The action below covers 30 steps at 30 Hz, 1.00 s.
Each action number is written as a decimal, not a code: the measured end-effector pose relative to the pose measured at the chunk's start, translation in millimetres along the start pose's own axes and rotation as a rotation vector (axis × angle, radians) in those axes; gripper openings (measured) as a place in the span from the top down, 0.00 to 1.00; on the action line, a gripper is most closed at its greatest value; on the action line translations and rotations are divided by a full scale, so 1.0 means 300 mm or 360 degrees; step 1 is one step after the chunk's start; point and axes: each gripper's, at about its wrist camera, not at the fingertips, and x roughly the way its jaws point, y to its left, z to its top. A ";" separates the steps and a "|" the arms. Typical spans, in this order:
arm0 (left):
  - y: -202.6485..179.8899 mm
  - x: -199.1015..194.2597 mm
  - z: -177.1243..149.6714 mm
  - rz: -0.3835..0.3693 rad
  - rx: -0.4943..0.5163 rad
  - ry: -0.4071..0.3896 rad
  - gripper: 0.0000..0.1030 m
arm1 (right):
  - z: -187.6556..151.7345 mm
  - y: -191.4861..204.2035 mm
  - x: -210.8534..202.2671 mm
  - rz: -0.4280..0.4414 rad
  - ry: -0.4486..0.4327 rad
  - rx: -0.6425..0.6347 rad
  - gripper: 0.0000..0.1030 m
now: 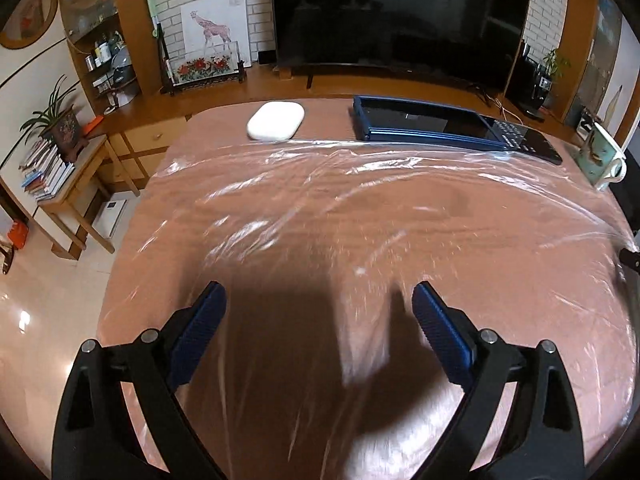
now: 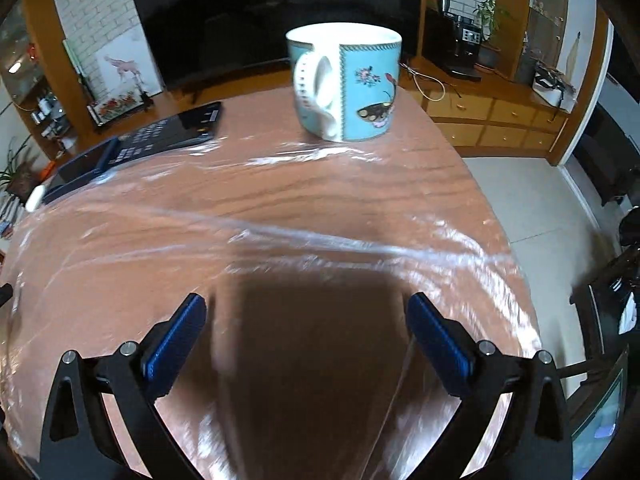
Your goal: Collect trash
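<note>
The left tool (image 1: 318, 308) is released: its two blue pads stand wide apart at the bottom of the left wrist view, with nothing between them but the shadowed sheet below. The right tool (image 2: 306, 318) is likewise released, pads spread at the bottom of the right wrist view and gripping nothing.

The trash is a clear plastic film (image 1: 360, 208) lying spread and wrinkled over most of the brown worktop (image 1: 224, 120). In the left view it fills the middle of the frame, and its far edge runs across just below a white case (image 1: 276, 121) at upper centre and touches the near edge of a dark blue device (image 1: 448, 126) with a keypad at upper right. A mug (image 1: 604, 156) shows at the right edge.

In the right view the film (image 2: 280, 236) covers the middle and lower frame, its far edge reaching the foot of the turquoise mug (image 2: 346, 82) at upper centre. The device (image 2: 160, 136) sits at upper left. A dark TV (image 2: 272, 12) stands behind the worktop.
</note>
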 end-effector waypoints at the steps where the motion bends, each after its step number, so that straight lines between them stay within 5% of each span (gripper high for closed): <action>1: -0.004 0.008 0.004 -0.0004 0.0002 0.0003 0.08 | 0.008 -0.001 0.010 -0.0016 -0.0001 -0.0012 0.04; 30: -0.040 0.069 0.029 -0.0043 0.0016 0.0028 0.01 | 0.016 0.010 0.046 -0.0077 -0.0049 -0.0078 0.04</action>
